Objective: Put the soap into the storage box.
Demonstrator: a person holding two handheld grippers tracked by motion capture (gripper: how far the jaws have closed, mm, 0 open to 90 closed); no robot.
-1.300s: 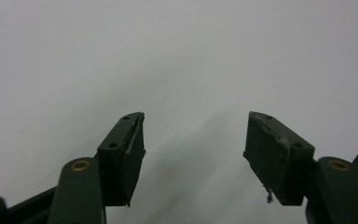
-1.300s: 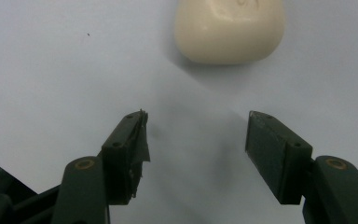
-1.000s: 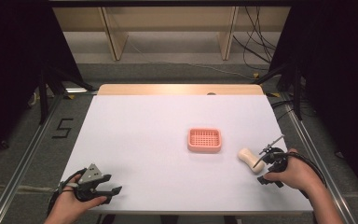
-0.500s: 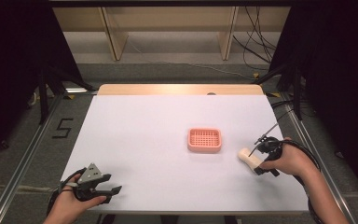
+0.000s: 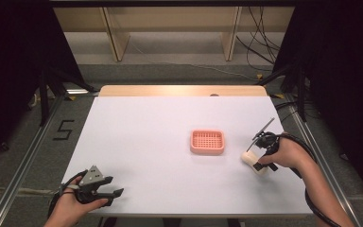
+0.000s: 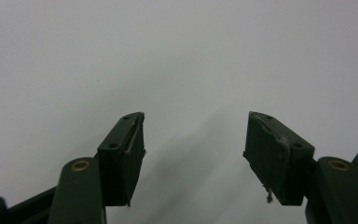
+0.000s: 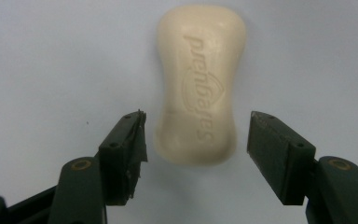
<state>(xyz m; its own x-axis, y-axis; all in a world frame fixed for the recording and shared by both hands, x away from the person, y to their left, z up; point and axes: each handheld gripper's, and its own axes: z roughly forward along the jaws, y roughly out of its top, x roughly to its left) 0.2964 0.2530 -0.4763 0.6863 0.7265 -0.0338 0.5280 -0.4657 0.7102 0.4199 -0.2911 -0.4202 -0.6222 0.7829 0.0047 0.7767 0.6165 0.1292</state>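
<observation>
A white bench (image 5: 137, 142) with a pale wooden strip (image 5: 179, 90) along its far edge stood on a grey floor (image 5: 170, 71). Beyond it were light wooden shelf uprights (image 5: 115, 33), with black cables (image 5: 260, 45) trailing over the floor at the right. Dark curtains (image 5: 14, 71) hung on both sides. A black "5" (image 5: 64, 129) marked the floor left of the bench, beside a metal rail (image 5: 28, 161).
</observation>
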